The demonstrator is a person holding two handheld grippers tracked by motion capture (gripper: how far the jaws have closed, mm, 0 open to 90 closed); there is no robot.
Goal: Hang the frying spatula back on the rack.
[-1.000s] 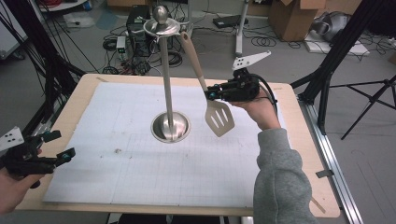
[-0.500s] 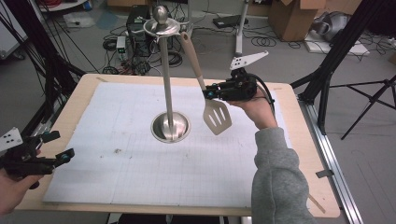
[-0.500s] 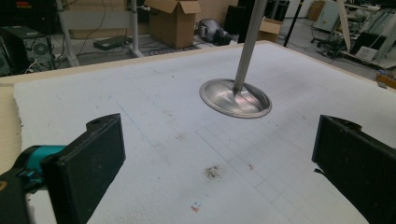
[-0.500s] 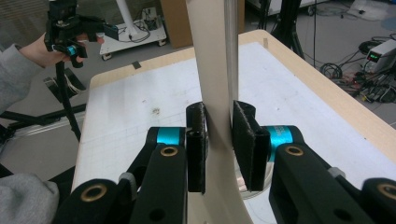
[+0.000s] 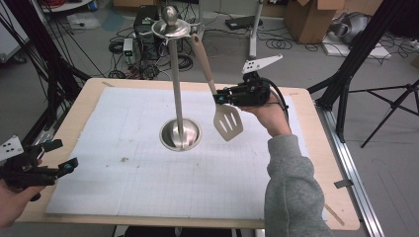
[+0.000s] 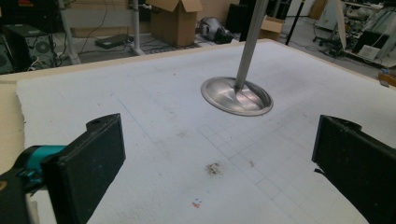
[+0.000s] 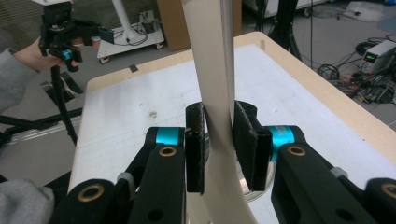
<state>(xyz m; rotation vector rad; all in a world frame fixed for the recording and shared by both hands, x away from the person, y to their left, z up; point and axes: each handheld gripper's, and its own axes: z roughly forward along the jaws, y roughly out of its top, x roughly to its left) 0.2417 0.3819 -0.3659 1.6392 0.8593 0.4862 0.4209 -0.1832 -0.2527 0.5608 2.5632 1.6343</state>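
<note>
Overhead, right tongs (image 5: 220,97) clamp one spatula (image 5: 227,120) beside one stand (image 5: 179,129); left tongs (image 5: 62,157) gape.

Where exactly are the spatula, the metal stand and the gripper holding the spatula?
spatula (image 5: 228,122), high view, slotted blade
metal stand (image 5: 176,94), high view, upright pole
right gripper (image 7: 218,140), right gripper view, between its fingertips, shut on the handle
</note>
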